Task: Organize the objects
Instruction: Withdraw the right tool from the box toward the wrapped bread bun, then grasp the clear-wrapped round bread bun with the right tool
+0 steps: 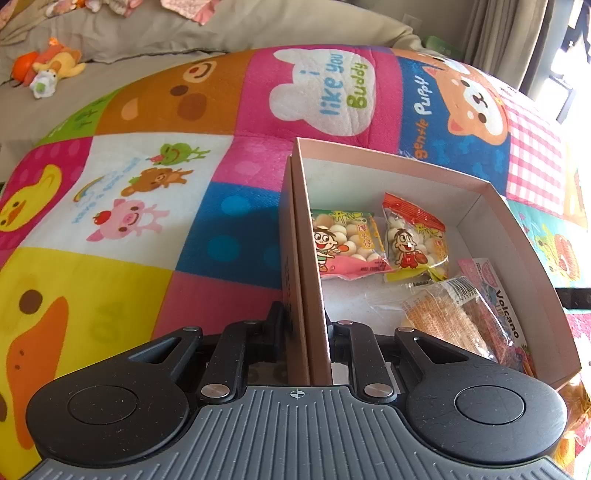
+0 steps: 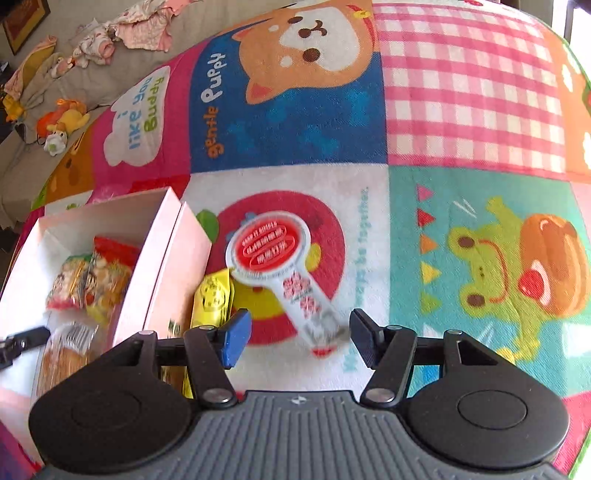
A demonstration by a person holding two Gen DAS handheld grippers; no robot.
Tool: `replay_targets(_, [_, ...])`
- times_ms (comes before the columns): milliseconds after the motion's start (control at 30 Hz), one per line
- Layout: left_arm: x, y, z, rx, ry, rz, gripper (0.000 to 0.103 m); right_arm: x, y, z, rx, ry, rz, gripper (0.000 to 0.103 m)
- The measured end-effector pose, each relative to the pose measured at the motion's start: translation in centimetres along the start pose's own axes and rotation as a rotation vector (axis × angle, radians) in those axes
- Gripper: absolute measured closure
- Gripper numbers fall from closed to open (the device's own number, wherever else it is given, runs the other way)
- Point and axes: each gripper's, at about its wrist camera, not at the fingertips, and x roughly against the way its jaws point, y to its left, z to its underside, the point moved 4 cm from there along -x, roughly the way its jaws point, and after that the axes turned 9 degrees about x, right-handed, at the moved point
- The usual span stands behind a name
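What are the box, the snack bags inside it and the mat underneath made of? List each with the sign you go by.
Box: looks like matte pink cardboard, with thin stiff walls and sharply folded corners.
Snack bags: glossy printed plastic film, part clear, so the round biscuits show through; crimped ends.
Mat: probably woven or quilted fabric, with a visible weave texture, soft bulges and a printed cartoon patchwork.

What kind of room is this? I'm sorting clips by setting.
Most likely a home living room or playroom: a cartoon-animal play mat covers the floor, plush toys lie beyond it by a beige cushion, and a curtain hangs by a bright window.
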Motion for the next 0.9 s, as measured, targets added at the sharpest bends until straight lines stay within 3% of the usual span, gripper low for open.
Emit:
replay_targets(167, [0.0, -0.1, 0.1, -0.009, -0.002, -0.010, 0.085, 3.5, -0.3, 4.4, -0.039, 0.000, -0.074, 0.043])
replay_targets(267, [0.0, -0.1, 0.1, -0.008, -0.002, -0.012, 0.085, 6.1, 0.1, 6.5, -0.008, -0.035, -0.064, 0.043])
replay_targets(333, [0.0, -0.1, 0.0, -0.009, -0.002, -0.012, 0.085, 8.5, 1.3, 7.9, 0.072, -0.091, -0.051, 0.039])
replay_targets(400, [0.0, -0.1, 0.0, -0.008, -0.002, -0.011, 0.085, 10.5, 2.5, 9.2, 0.117, -0.126, -0.076, 0.027])
replay_targets(500, [0.0, 0.0, 0.1, -0.004, -0.004, -0.008, 0.085, 12.1, 4.3, 11.1, 0.182, -0.143, -0.099, 0.017])
replay_targets(667, [0.0, 0.0, 0.1, -0.002, -0.002, -0.010, 0.085, 12.0, 6.3, 13.2, 0.262, -0.124, -0.081, 0.015])
replay_targets(833, [0.0, 0.0, 0.1, -0.003, -0.002, -0.007, 0.085, 11.6, 6.2, 13.8, 0.341, -0.118, 0.025, 0.014])
replay_targets(900, [0.0, 0.0, 0.1, -0.004, -0.002, -0.009, 0.085, 11.2, 5.5, 13.5, 0.375, -0.144, 0.205, 0.012])
